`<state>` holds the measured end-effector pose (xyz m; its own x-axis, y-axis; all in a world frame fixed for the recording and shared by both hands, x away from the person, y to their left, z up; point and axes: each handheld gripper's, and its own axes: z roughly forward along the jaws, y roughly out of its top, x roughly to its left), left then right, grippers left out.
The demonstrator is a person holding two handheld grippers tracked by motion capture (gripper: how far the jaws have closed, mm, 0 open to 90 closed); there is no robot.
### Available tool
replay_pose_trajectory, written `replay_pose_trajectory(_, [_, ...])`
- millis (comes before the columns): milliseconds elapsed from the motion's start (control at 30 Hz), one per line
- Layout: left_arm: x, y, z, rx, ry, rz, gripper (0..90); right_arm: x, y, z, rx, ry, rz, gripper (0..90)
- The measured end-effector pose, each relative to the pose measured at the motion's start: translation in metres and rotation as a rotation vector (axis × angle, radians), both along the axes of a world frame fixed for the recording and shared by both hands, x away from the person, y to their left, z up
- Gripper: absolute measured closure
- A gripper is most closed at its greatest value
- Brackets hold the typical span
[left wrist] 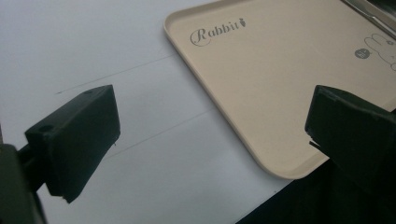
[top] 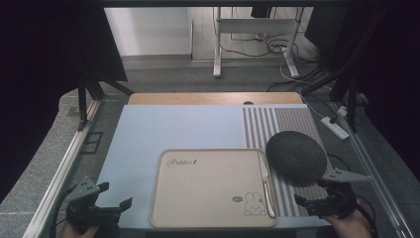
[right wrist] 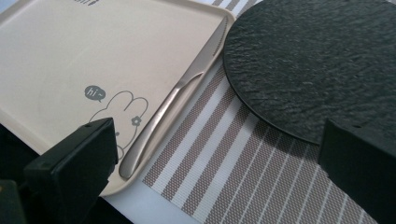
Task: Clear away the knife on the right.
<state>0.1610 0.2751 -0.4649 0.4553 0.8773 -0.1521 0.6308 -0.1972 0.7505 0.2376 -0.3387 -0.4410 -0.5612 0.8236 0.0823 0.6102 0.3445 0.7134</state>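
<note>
I am holding the right gripper (top: 317, 202) at the near right corner of the table, jaws spread wide and pinching nothing, because it is lining up on the knife (right wrist: 173, 97) — the item nearest to it. The knife is lying along the right inner edge of the beige tray (top: 198, 198), handle toward me and blade pointing far, resting against the raised rim; that position is leaving only the tray side free for a jaw, so I am judging that the approach will need one jaw inside the tray. The black slate plate (top: 296, 156) is sitting on the striped placemat (top: 277, 124) just right of the tray, close to the blade. I am keeping the left gripper (top: 115, 197) near the tray's near left corner — jaws equally spread, empty — presumably ready to steady the tray.
</note>
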Motion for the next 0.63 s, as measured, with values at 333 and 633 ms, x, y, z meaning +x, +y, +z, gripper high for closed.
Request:
replay_pose_trajectory(333, [0.0, 0.001, 0.0, -0.003, 0.001, 0.004, 3.2, -0.016, -0.01, 0.004, 0.007, -0.02, -0.034, 0.0])
replay_pose_trajectory(633, [0.0, 0.001, 0.0, -0.009, 0.001, 0.004, 3.2, -0.017, -0.011, 0.003, -0.001, -0.012, -0.033, 0.0])
